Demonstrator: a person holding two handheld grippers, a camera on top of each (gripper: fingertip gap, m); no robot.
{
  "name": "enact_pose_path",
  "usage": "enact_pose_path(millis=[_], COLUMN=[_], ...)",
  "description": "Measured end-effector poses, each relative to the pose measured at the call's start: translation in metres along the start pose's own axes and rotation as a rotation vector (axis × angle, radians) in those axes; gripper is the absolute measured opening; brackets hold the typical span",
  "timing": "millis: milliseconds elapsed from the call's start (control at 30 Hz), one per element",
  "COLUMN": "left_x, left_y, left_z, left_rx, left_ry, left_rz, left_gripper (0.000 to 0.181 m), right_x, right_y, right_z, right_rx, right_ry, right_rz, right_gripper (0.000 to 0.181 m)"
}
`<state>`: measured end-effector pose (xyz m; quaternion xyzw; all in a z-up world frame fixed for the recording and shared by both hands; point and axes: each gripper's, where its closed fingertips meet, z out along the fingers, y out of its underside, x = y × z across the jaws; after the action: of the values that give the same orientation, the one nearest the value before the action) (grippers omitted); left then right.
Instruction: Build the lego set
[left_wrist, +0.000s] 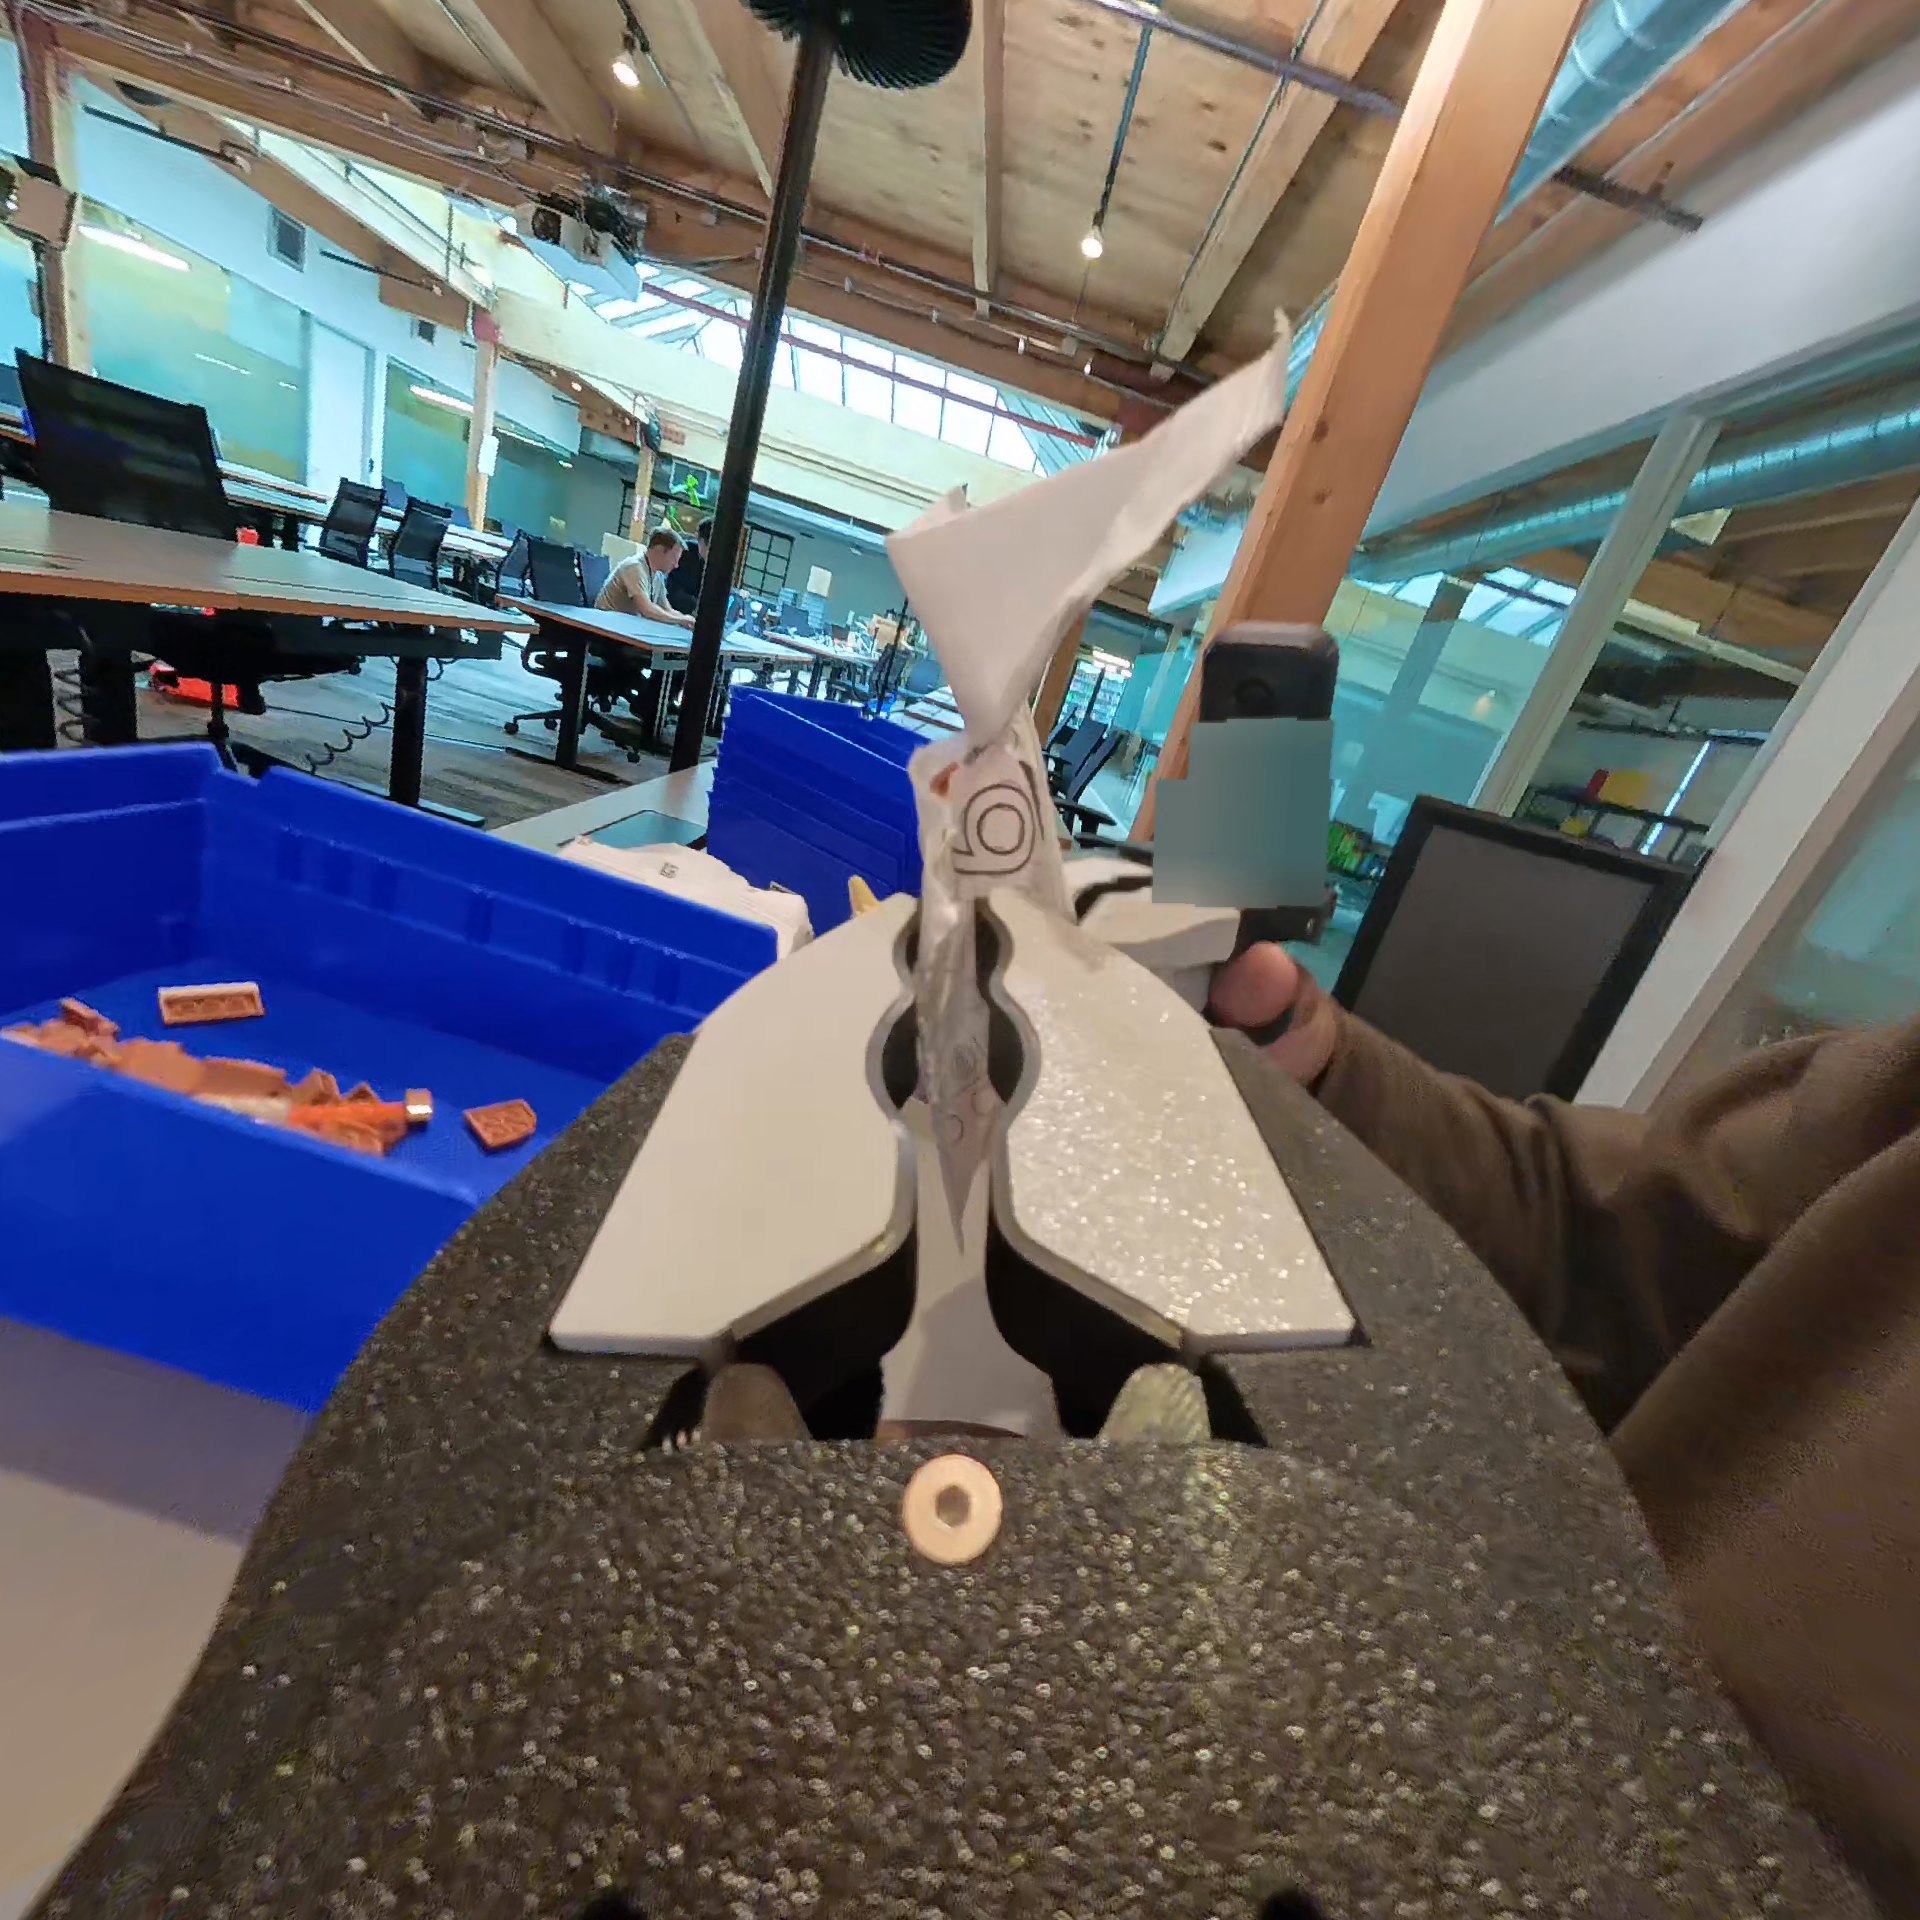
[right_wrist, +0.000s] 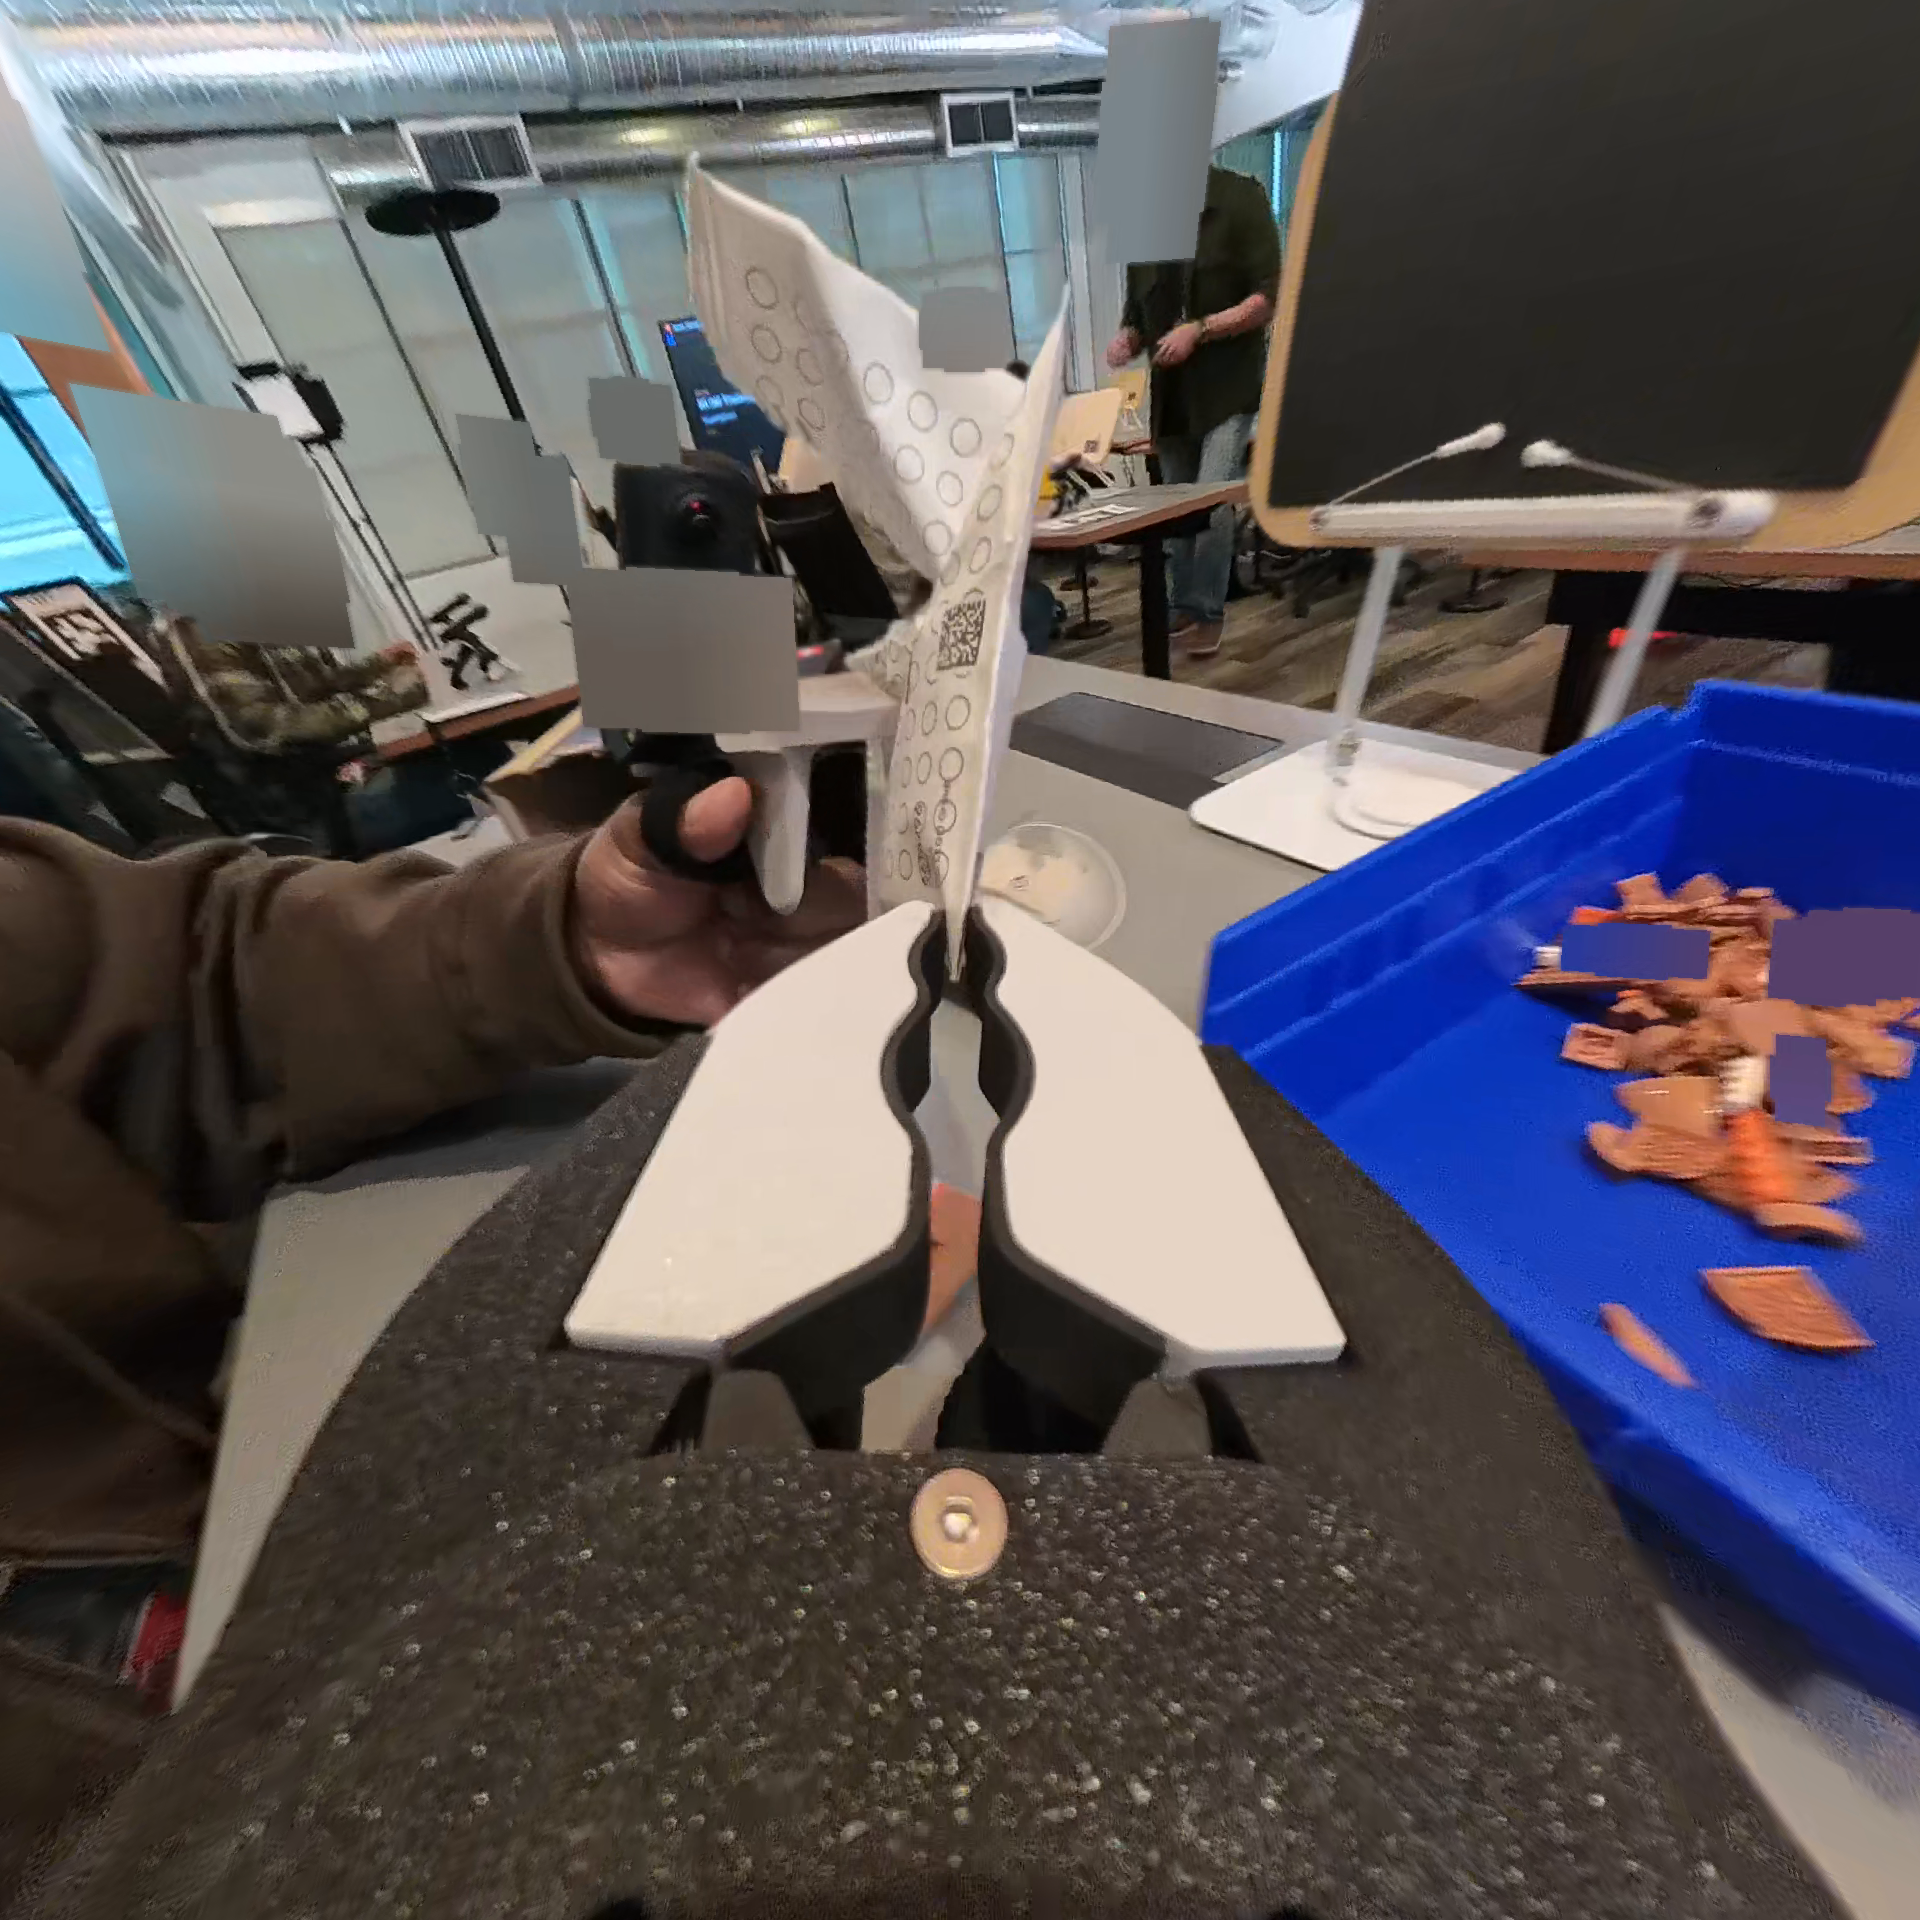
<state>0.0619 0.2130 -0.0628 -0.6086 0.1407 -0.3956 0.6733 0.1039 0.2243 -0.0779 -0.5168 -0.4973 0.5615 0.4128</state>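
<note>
A crumpled white paper bag with printed marks stands up between the two grippers. My left gripper is shut on its lower part, and the paper runs down between the fingers. My right gripper is shut on the bag's bottom edge, pinched at the fingertips. Each gripper shows in the other's view, held in a hand close behind the bag: the right one, the left one. Orange-brown lego pieces lie in a blue bin, which is also in the right wrist view.
A stack of blue bins and white paper bags stand behind the bin. A clear plastic dish and a white stand with a dark board sit on the grey table. People are at the desks farther off. There is about 5 centimetres between the tips of the two grippers.
</note>
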Motion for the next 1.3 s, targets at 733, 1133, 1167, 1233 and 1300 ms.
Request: enact_pose_path(millis=[733, 1133, 1167, 1233, 1300], left_x=[-0.138, -0.15, -0.149, -0.146, -0.146], left_y=[0.031, 0.059, 0.061, 0.066, 0.068], left_z=[0.047, 0.053, 0.055, 0.059, 0.063], left_rx=[-0.469, -0.884, -0.915, -0.967, -1.0], left_ry=[-0.072, -0.067, -0.049, -0.015, -0.008], left_rz=[0.194, 0.625, 0.647, 0.67, 0.696], left_gripper=[0.057, 0.034, 0.031, 0.028, 0.028], right_x=[0.165, 0.163, 0.162, 0.16, 0.157], right_y=[0.04, 0.065, 0.065, 0.063, 0.06], right_z=[0.005, 0.018, 0.019, 0.021, 0.023], right_rx=[-0.97, -1.163, -1.173, -1.195, -1.215], right_ry=[-0.131, -0.248, -0.26, -0.278, -0.292], right_rz=[-0.462, -0.51, -0.515, -0.53, -0.546], right_gripper=[0.004, 0.004, 0.004, 0.004, 0.004])
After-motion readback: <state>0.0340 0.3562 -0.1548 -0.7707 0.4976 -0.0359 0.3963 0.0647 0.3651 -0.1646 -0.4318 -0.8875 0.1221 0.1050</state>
